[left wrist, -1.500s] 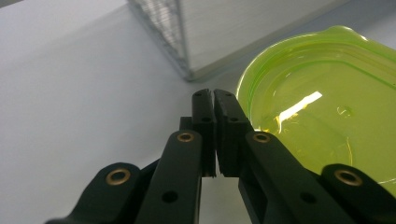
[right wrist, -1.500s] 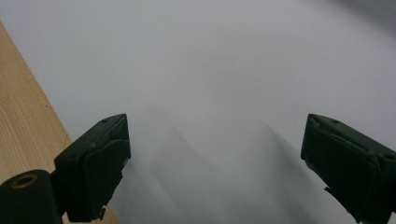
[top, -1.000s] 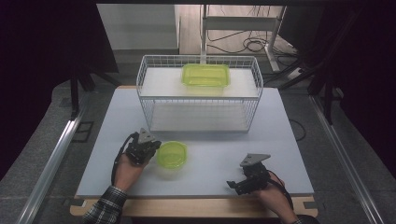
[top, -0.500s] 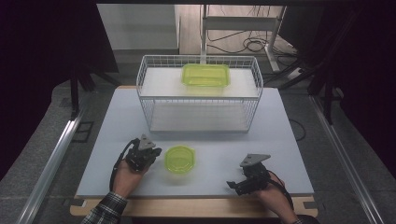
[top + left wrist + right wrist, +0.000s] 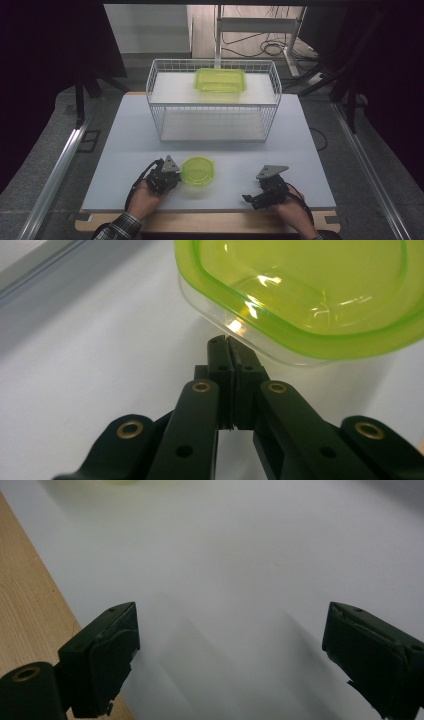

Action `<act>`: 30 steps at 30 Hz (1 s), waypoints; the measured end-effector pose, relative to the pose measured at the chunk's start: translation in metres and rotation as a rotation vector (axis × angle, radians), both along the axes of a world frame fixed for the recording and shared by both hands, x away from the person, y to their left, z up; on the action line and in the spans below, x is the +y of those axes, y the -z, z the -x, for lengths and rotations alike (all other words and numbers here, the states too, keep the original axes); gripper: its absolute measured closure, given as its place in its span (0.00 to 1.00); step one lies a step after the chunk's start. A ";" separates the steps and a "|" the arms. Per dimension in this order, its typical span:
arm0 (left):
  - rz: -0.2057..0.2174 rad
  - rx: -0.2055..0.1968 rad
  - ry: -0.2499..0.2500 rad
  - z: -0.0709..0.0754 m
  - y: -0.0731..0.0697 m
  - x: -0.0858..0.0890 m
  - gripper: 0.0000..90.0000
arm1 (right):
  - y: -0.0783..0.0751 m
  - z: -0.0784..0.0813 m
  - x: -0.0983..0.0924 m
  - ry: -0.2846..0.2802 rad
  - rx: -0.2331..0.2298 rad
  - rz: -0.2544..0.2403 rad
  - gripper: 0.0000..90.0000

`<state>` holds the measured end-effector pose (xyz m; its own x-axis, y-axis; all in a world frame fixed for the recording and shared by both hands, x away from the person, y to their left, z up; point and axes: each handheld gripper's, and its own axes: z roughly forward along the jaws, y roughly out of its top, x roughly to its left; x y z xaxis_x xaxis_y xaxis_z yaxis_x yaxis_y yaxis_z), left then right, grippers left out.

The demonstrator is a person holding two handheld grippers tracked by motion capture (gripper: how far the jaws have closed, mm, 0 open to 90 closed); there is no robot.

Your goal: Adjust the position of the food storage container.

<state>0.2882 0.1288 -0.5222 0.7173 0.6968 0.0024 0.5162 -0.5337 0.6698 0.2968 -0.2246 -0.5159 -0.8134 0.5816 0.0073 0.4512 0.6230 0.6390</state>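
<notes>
Your left gripper sits at the near-left of the desk with its jaws pressed together on nothing, tips touching the clear side wall of the round green-lidded container just below the lid's rim; in the high view that container rests on the desk just to the gripper's right. My judgement is that you are nudging it along the surface, not lifting it, so the placing is barely begun: it sits well short of the white wire basket at the far side, where a rectangular green-lidded container already lies on the upper shelf. Your right gripper waits near the front edge, jaws wide apart over bare desk, holding nothing. Between the round container and the basket the surface is open; the basket's front wire wall and its upper shelf are what you would have to get past.
</notes>
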 end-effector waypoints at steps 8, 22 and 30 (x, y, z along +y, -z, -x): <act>0.018 0.012 0.063 0.003 0.000 -0.023 0.99 | 0.001 0.000 0.001 -0.003 0.001 0.003 0.10; 0.058 -0.016 0.062 0.019 -0.006 -0.017 0.81 | 0.001 0.001 0.001 -0.008 -0.011 -0.001 0.09; 0.063 -0.063 0.024 0.033 -0.008 -0.011 0.54 | 0.000 0.001 0.000 -0.003 -0.016 -0.007 0.09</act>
<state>0.2552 0.1176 -0.5143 0.7335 0.6797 0.0051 0.4593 -0.5010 0.7335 0.2961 -0.2244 -0.5157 -0.8154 0.5789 -0.0017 0.4388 0.6199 0.6505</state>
